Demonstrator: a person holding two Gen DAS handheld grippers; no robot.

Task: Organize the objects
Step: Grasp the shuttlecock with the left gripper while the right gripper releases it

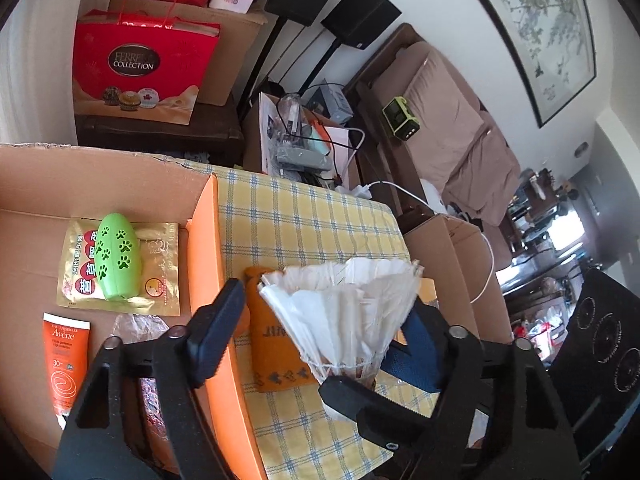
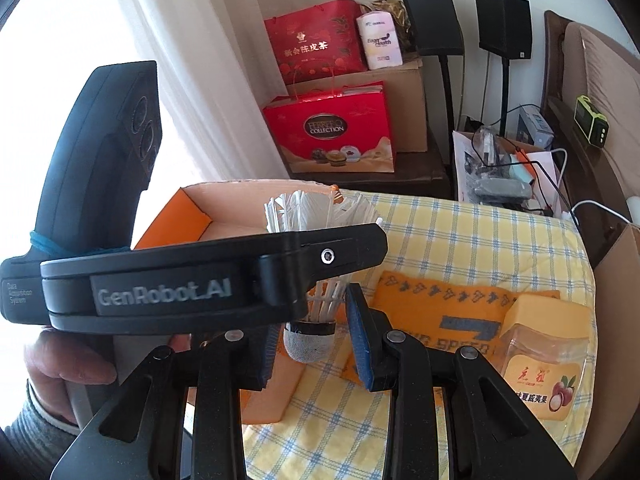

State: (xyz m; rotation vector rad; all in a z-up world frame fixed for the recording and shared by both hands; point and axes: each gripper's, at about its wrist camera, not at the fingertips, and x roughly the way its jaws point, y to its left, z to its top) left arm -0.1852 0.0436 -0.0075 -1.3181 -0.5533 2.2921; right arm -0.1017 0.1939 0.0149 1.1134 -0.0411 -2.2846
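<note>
A white feather shuttlecock (image 1: 344,312) stands feathers-up between the two grippers, above the yellow checked tablecloth (image 1: 288,224). In the right wrist view the shuttlecock (image 2: 316,308) has its cork base (image 2: 308,344) between my right gripper's (image 2: 310,344) blue pads (image 2: 362,344), which look closed against it. My left gripper (image 1: 316,320) is spread wide around the feather skirt; its body crosses the right wrist view (image 2: 216,280). The orange-lined cardboard box (image 1: 100,184) lies to the left.
In the box lie a green paw-print case (image 1: 118,256), a gold packet (image 1: 160,276) and an orange Avène tube (image 1: 66,364). An orange cloth (image 2: 460,300) and a yellow-lidded jar (image 2: 544,352) sit on the table. Red gift bags (image 2: 332,132) stand behind.
</note>
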